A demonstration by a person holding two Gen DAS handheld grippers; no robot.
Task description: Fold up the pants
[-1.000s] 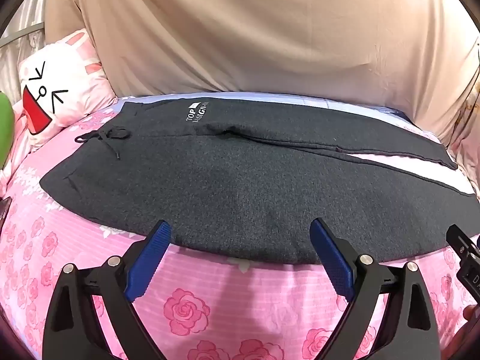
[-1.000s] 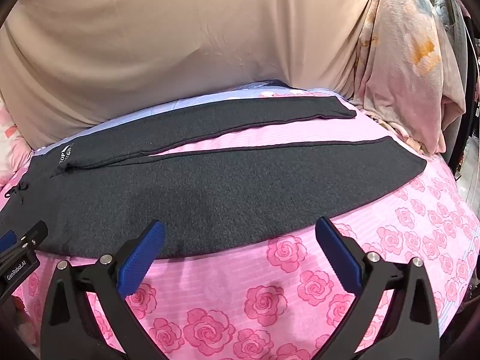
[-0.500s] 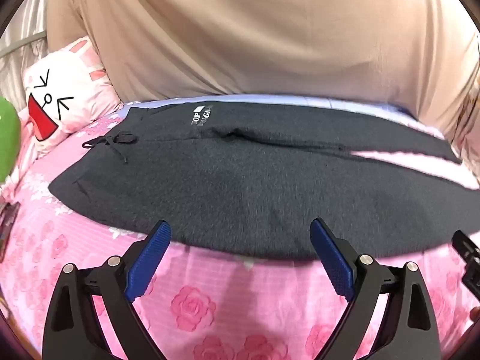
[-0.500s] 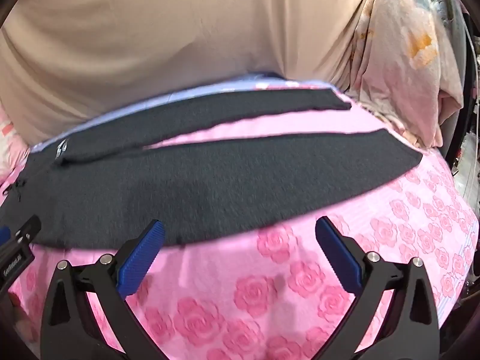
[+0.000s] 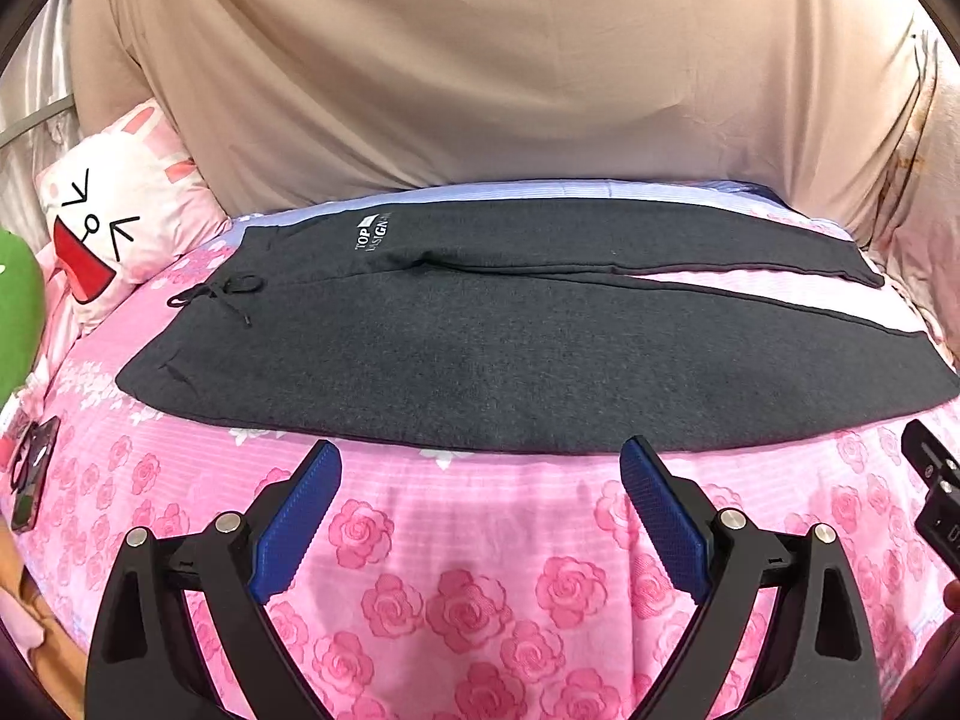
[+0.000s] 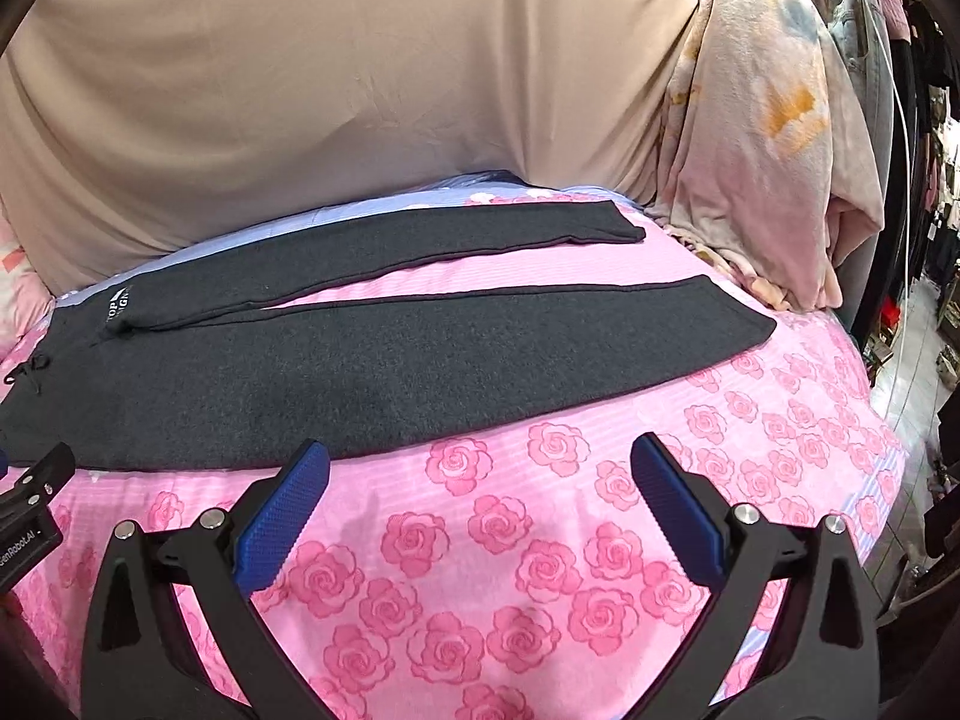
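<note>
Two fisheye views over one bed. Left wrist view, from left to right: a green plush object [image 5: 18, 306] at the frame edge, a cartoon-face pillow [image 5: 114, 210], then the waistband end of the dark grey pants [image 5: 510, 354], with its drawstring [image 5: 216, 294] and a white printed logo [image 5: 372, 232] — details that appear only small and at the edge in the other view. The pants lie flat and unfolded on the pink rose-print sheet [image 5: 456, 594], legs running rightward and parted by a narrow strip of sheet. The left gripper [image 5: 480, 468] hovers just short of the near pant edge, jaws spread wide and empty. Right wrist view: both leg cuffs [image 6: 738, 324] are visible, plus a pale blanket [image 6: 768, 138] draped at the far right — seen only as a sliver from the left. The right gripper [image 6: 480, 465] is likewise wide apart, holding nothing, over bare sheet.
</note>
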